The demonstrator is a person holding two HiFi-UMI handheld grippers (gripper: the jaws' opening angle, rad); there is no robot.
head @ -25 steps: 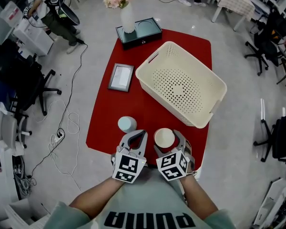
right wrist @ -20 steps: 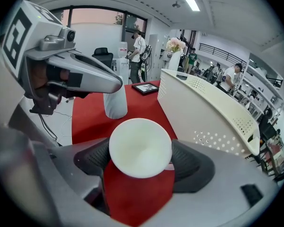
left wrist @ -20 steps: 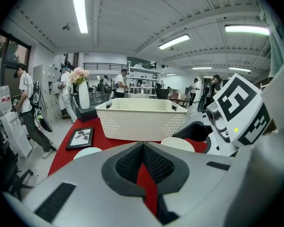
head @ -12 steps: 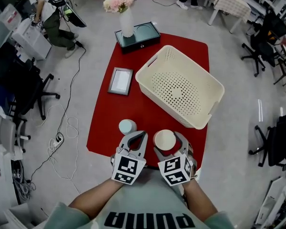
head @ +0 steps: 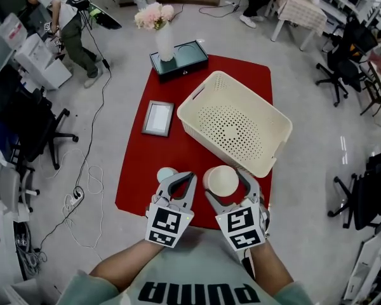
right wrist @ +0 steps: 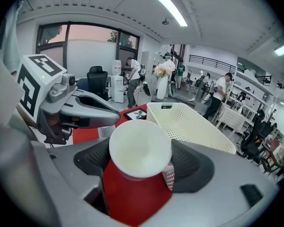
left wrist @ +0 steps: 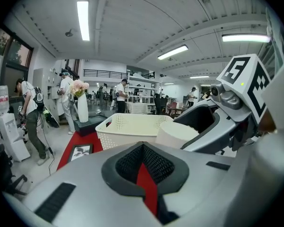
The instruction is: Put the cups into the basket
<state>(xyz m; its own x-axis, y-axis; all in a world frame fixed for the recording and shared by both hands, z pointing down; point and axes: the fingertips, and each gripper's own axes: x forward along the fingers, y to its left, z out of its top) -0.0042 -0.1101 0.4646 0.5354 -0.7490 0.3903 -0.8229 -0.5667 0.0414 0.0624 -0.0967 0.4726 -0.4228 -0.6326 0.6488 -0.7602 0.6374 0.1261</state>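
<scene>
Snugly within right gripper (right wrist: 142,174): cream cup (right wrist: 139,148)

The left gripper's (left wrist: 143,148) grey jaws meet at the tips with nothing between them, red tabletop (left wrist: 68,150) showing through the gap. Just beyond stands a white cup (left wrist: 177,135), the right gripper's (left wrist: 199,122) jaw curving round it. Behind sit the basket (left wrist: 132,126), a frame (left wrist: 80,151) and a vase (left wrist: 82,109).

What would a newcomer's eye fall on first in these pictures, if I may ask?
The big cream basket stands out first, right of centre on the red table. Next comes the white cup, gripped between the right gripper's jaws at the table's near edge. Pink flowers stand at the far end.
</scene>
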